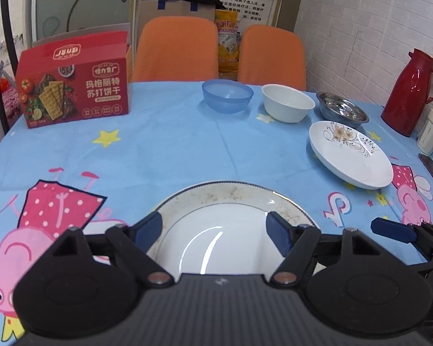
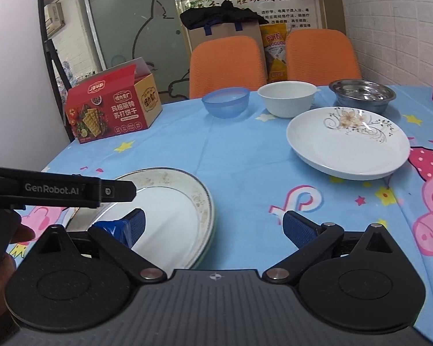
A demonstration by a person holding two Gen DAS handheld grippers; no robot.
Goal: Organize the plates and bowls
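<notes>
Nearest, both the left tool (image 1: pixel 213 235) and right tool (image 2: pixel 213 227) hang released over the gold-rimmed plate (image 1: pixel 231 216), which seems to rest on another plate; farther right on the table (image 1: pixel 173 144) lies the flowered plate (image 2: pixel 346 144), unstacked, and beyond it the blue bowl (image 1: pixel 227 96), white bowl (image 1: pixel 287 103) and steel bowl (image 1: pixel 342 109) stand apart, not nested, so most sorting likely remains
</notes>
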